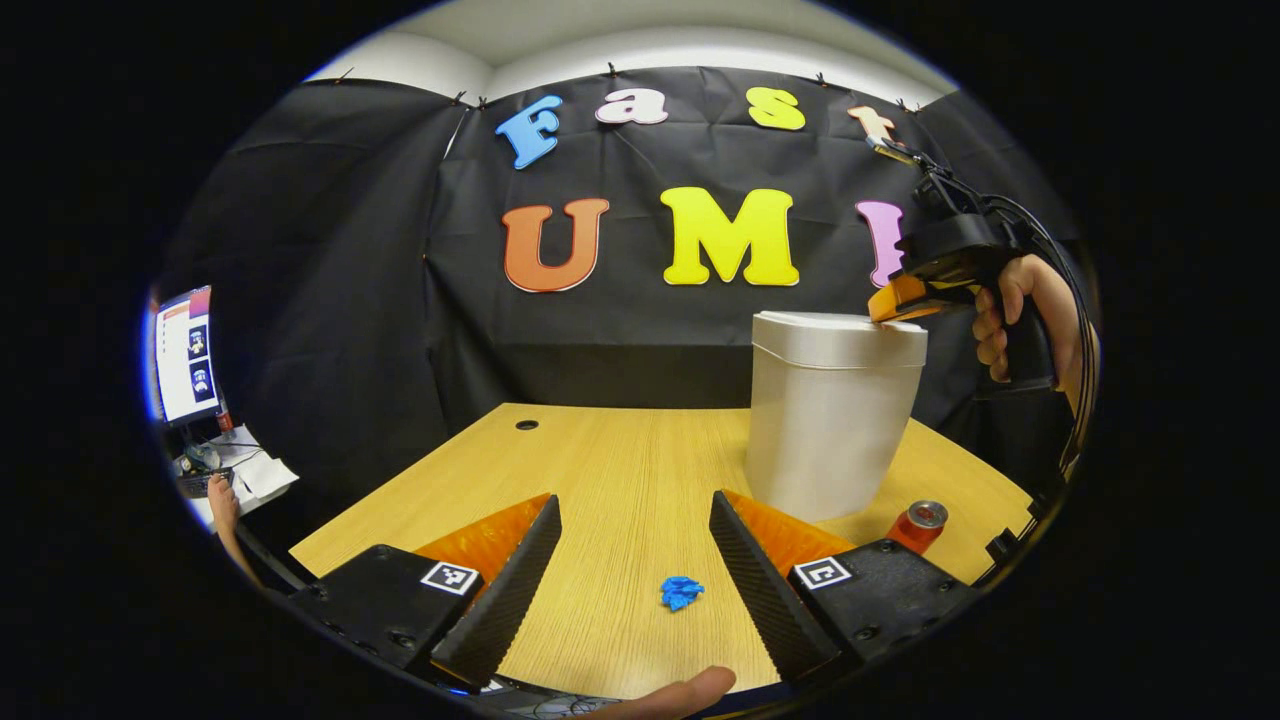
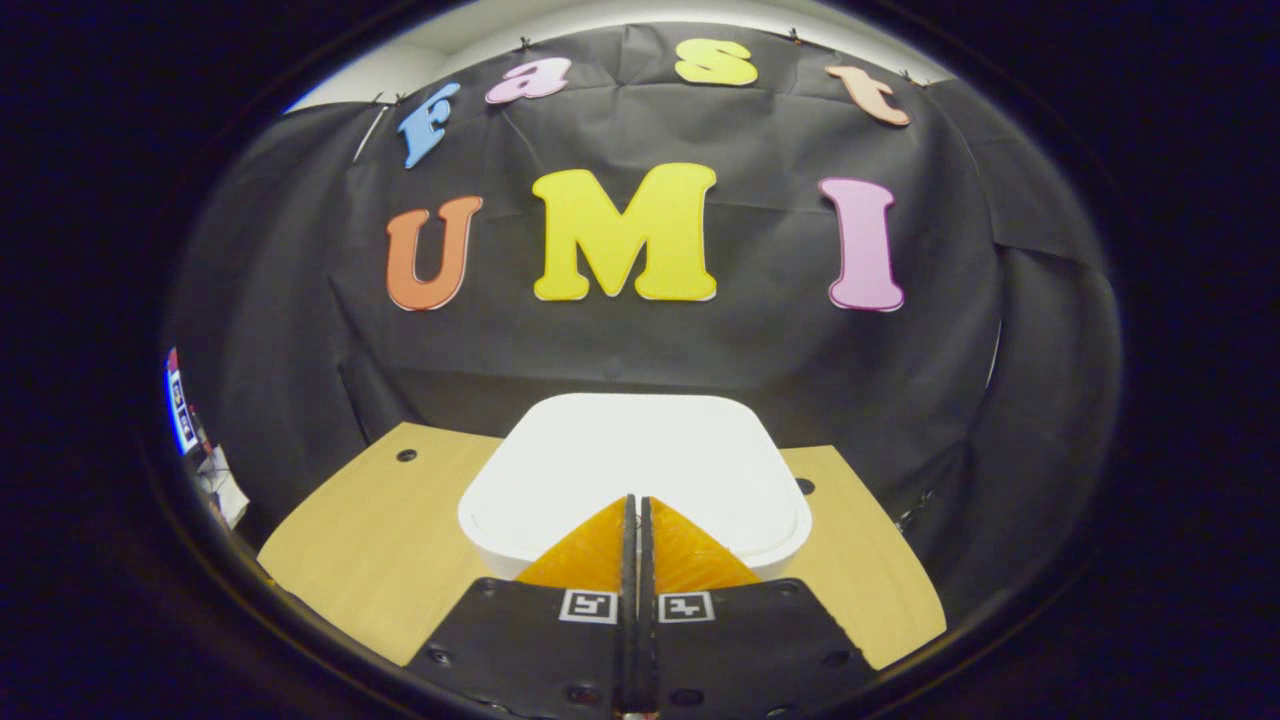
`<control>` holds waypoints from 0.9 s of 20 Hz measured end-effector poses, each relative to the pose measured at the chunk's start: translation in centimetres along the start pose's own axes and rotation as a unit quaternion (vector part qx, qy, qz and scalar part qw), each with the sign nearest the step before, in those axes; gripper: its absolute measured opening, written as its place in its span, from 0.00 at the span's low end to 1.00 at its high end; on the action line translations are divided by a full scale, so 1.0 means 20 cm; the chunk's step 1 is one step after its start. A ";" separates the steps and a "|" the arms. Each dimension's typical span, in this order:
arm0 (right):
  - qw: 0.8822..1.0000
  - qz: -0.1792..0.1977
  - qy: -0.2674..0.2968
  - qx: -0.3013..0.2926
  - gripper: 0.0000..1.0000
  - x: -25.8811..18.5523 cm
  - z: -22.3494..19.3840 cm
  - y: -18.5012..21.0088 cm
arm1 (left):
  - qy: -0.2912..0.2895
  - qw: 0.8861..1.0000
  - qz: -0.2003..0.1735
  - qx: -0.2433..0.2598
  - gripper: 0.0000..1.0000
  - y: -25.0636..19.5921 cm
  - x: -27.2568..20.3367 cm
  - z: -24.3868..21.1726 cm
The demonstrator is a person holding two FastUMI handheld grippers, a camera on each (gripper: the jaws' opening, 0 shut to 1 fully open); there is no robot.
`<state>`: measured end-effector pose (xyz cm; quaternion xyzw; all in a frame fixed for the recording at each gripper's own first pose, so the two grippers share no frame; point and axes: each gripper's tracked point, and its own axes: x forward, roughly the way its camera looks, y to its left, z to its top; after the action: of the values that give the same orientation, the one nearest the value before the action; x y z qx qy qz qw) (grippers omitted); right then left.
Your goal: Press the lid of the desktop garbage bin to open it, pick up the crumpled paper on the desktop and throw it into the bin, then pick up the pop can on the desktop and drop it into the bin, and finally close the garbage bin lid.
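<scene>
Left gripper (image 1: 635,560) hangs low over the near edge of the desk (image 1: 600,460) with fingers spread wide and nothing between them, and the blue paper (image 1: 681,592) sits on the wood right in that gap. Further right, the white bin (image 1: 832,420) stands toward the desk's right side, lid (image 2: 640,460) down, with the red can (image 1: 920,525) by its base near the right edge. Right gripper (image 2: 635,510) is pinched fully together, gripping nothing, its tips on the lid's near edge.

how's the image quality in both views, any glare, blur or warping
Left gripper view: sharp, fisheye bends the table edges, soft light, faint shadow beside the bin. Right gripper view: the lid is nearly blown out white, the right gripper up close looks slightly soft.
</scene>
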<state>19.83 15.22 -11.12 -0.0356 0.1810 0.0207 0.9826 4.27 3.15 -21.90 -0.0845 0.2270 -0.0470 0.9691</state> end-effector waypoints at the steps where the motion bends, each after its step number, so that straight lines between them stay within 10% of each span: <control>1: 1.000 0.008 0.003 0.007 0.01 0.01 0.00 0.00 | 0.000 1.000 -0.003 0.000 0.98 -0.02 0.00 0.00; 18: 0.992 0.094 -0.068 0.050 0.00 -0.31 -0.26 -0.04 | 0.032 0.999 -0.026 0.014 0.98 -0.12 0.10 -0.22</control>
<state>12.30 13.88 -13.68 0.0327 0.1167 0.1065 0.9869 3.93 -0.01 -26.22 -0.0752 0.2544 -0.0782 0.9610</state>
